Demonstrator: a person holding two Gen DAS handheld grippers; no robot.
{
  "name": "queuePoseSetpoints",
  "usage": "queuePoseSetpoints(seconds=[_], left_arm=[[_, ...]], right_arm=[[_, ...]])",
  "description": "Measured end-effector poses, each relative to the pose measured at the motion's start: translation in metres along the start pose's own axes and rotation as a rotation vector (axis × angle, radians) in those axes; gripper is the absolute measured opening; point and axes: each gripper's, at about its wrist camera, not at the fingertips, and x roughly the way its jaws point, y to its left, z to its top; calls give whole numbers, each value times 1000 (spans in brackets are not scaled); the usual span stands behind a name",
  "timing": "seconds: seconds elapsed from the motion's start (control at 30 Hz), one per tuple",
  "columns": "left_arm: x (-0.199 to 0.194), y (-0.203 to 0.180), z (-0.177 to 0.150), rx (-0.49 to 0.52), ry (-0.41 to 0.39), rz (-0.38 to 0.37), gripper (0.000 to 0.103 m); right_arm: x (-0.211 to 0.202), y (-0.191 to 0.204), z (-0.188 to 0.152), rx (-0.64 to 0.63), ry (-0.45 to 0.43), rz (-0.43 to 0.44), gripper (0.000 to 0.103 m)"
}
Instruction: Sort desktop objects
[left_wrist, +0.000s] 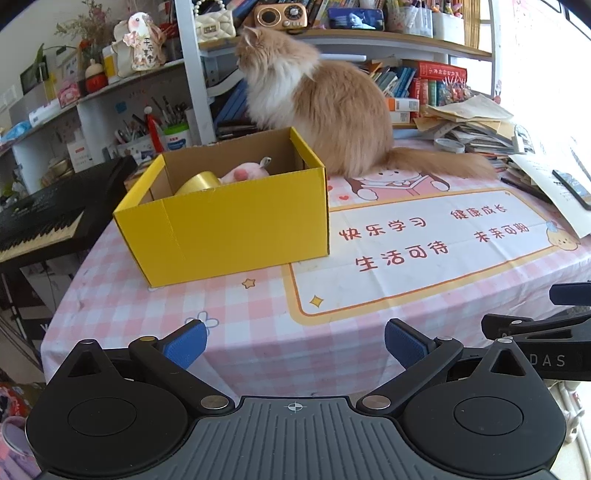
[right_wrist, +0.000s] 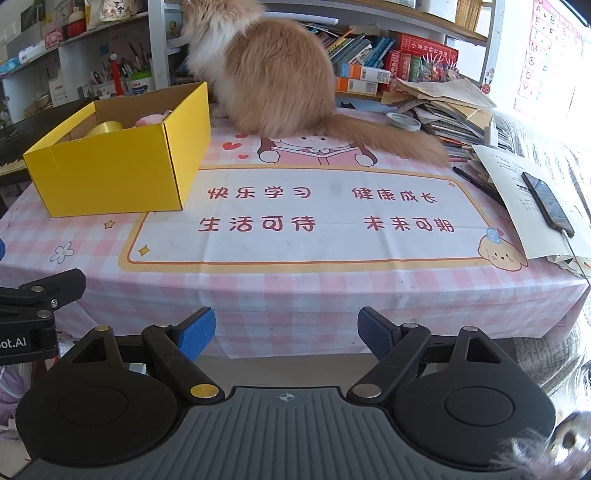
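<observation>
Both claws, left claw (left_wrist: 293, 341) and right claw (right_wrist: 286, 332), are hanging spread and empty off the bench (right_wrist: 295, 295) edge while the yellow box (left_wrist: 229, 229) is sitting far-left holding tape roll (left_wrist: 195, 181) and pink plush (left_wrist: 240, 173), so I'd be steering wide of the cat (left_wrist: 325, 110).

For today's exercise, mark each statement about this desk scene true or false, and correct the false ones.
1. The yellow box is open at the top. True.
2. The cat sits inside the box. False: it sits on the tablecloth behind the box.
3. A roll of yellow tape lies in the box. True.
4. The right gripper holds a pen. False: nothing is between its fingers.
5. A phone lies on papers at the right. True.
</observation>
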Motion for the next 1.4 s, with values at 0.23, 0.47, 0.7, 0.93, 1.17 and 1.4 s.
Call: queuePoseSetpoints(seconds=[0.23, 0.47, 0.7, 0.93, 1.17, 1.4], left_arm=[[2, -1, -2, -1, 17, -23, 103], [1, 0, -3, -12, 18, -16, 103], [1, 2, -3, -29, 30, -13, 103], [-3, 1, -4, -25, 11, -19, 103], [-4, 1, -4, -23, 19, -31, 103], [-5, 0, -5, -18, 25, -40, 103]], right_arm=[[2, 1, -1, -10, 17, -11, 86], [4, 3, -1, -20, 27, -7, 88], [3, 7, -1, -44, 25, 3, 96], [3, 7, -2, -40, 29, 1, 98], [3, 6, -5, -35, 44, -9, 100], [3, 7, -6, -44, 42, -10, 101]])
